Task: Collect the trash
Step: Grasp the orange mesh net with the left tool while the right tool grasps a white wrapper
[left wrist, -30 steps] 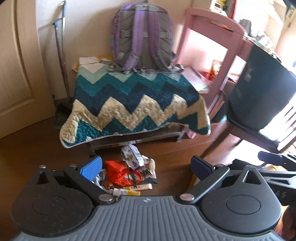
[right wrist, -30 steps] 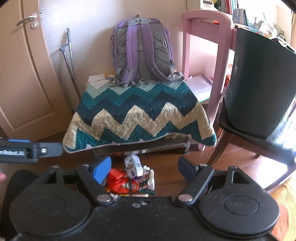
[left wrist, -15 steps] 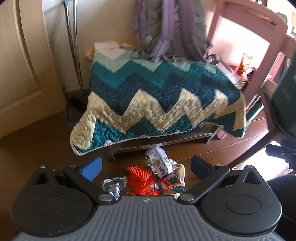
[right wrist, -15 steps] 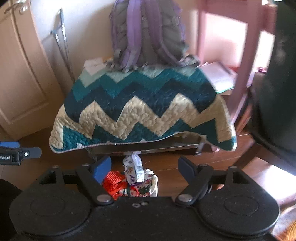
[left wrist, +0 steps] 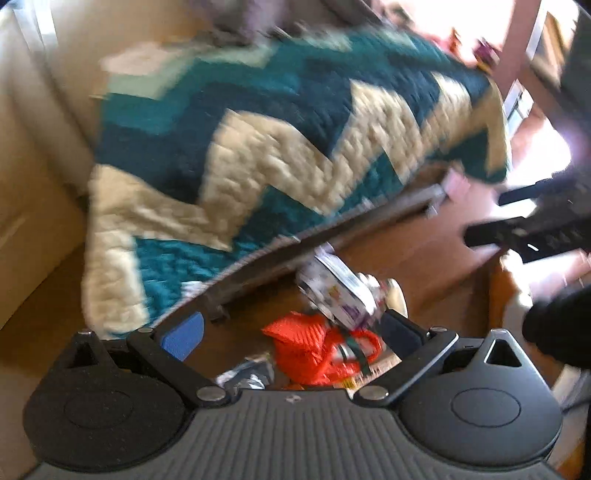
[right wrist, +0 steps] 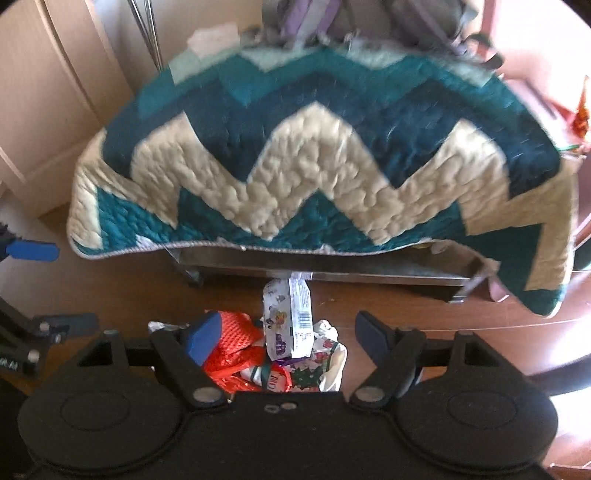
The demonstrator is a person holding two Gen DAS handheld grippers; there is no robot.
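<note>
Evidently both grippers approach trash pile: left gripper (left wrist: 291, 330) jaws apart, right gripper (right wrist: 286, 334) jaws apart, each holding nothing. Trash pile (right wrist: 284, 350) lies on floor (right wrist: 129, 288) just below quilt (right wrist: 314, 155) edge; red net bag (left wrist: 306, 347) sits within left jaws' span, likely first pick.

A heap of crumpled wrappers and packets (right wrist: 291, 350) is found on the dark wooden floor (right wrist: 424, 306), at 12 o'clock from the right gripper (right wrist: 288, 336) and flanked by its parted fingers. Behind the heap, at 12 o'clock, a low metal-framed stand (right wrist: 332, 264) is draped by a teal and cream zigzag quilt (right wrist: 317, 166). A grey and purple backpack (right wrist: 332, 18) is set on the quilt's far edge. The left gripper (right wrist: 33, 251) is seen at 9 o'clock.
</note>
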